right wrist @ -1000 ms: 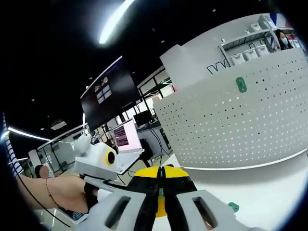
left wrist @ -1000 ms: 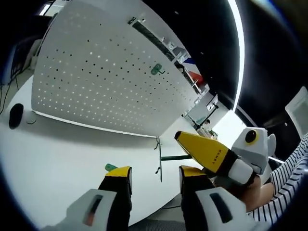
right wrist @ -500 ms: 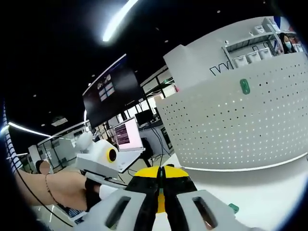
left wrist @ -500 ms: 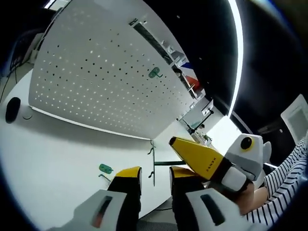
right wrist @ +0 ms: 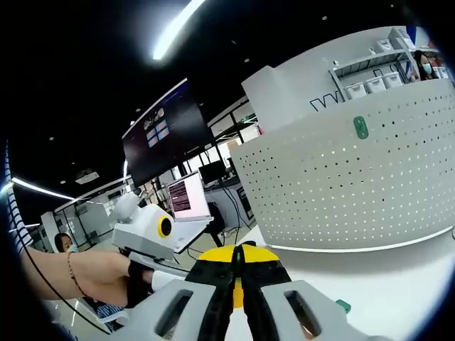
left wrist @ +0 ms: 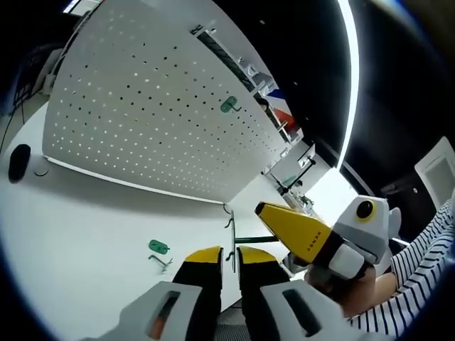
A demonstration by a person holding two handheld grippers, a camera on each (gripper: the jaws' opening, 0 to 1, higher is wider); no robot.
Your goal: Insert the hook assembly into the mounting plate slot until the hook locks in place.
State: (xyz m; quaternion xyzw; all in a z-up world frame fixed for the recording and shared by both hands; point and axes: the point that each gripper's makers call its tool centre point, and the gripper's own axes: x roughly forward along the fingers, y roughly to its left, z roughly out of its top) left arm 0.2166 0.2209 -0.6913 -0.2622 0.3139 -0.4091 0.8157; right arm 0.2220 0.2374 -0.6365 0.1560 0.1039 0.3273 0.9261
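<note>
A slim dark hook [left wrist: 231, 238] stands upright in the narrow gap at the tips of the left gripper [left wrist: 229, 257], whose fingers [left wrist: 202, 264] are nearly closed around it; whether they truly pinch it cannot be told. A second green-tabbed hook [left wrist: 158, 249] lies on the white worktop [left wrist: 85, 227] just left of those fingers. A third, green hook [left wrist: 227, 105] already hangs high on the perforated mounting plate [left wrist: 142, 121], which rises well beyond the fingertips.

The right gripper [right wrist: 237, 264] has its fingers pressed together, apparently on nothing, and sits just right of the left fingers.

Risks: a loose hold could let the thin hook tilt or drop off the worktop edge close below the fingers; the two grippers crowd each other. Open room lies ahead and to the left, toward the plate.
</note>
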